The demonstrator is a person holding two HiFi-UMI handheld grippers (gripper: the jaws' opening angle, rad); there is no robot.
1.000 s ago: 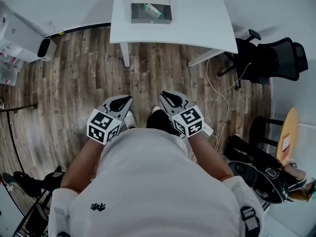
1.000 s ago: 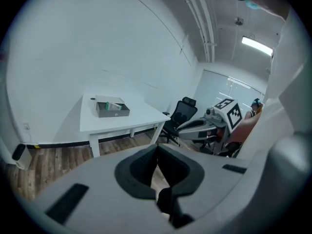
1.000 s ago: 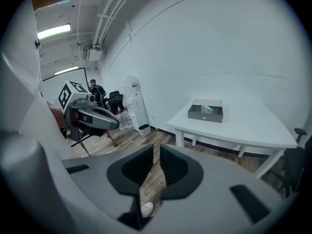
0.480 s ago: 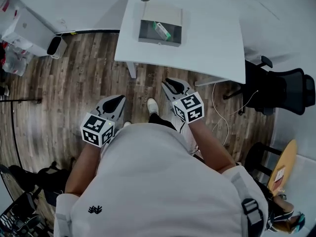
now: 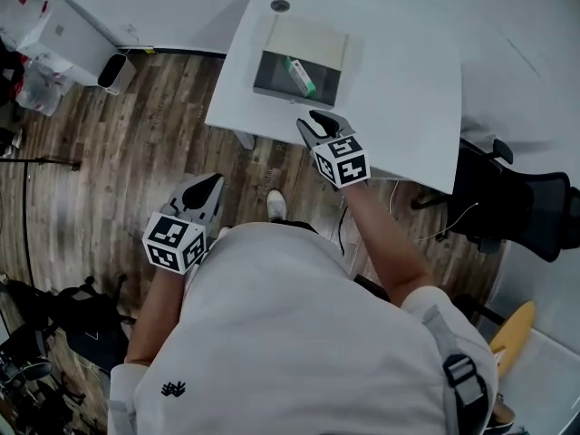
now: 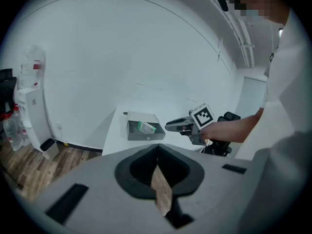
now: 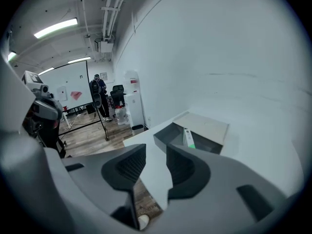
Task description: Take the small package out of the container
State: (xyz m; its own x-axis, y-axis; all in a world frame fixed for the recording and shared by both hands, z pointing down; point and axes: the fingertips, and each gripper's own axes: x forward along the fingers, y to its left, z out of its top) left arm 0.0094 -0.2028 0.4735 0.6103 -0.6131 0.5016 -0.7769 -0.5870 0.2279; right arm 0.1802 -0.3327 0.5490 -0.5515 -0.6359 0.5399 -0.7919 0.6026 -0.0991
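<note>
A grey container (image 5: 299, 64) with its lid folded back stands on the white table (image 5: 408, 80). The small green-and-white package (image 5: 300, 76) lies slanted inside it. My right gripper (image 5: 314, 122) reaches over the table's near edge, just short of the container; its jaws are opening with nothing between them. In the right gripper view (image 7: 155, 150) the container (image 7: 195, 139) and package (image 7: 188, 137) lie ahead, beyond the tips. My left gripper (image 5: 207, 188) hangs low over the wood floor, shut and empty. The left gripper view (image 6: 157, 147) shows the container (image 6: 144, 130) far off.
A black office chair (image 5: 526, 208) stands to the table's right. A small white bin (image 5: 116, 72) and a white cabinet (image 5: 45, 16) sit by the wall at left. Dark equipment (image 5: 54, 320) lies on the floor at lower left. A round cable hole (image 5: 280, 5) lies behind the container.
The table and container have drawn nearer. My right gripper has moved forward from beside the body to over the table's near edge. The left gripper has stayed low by the body.
</note>
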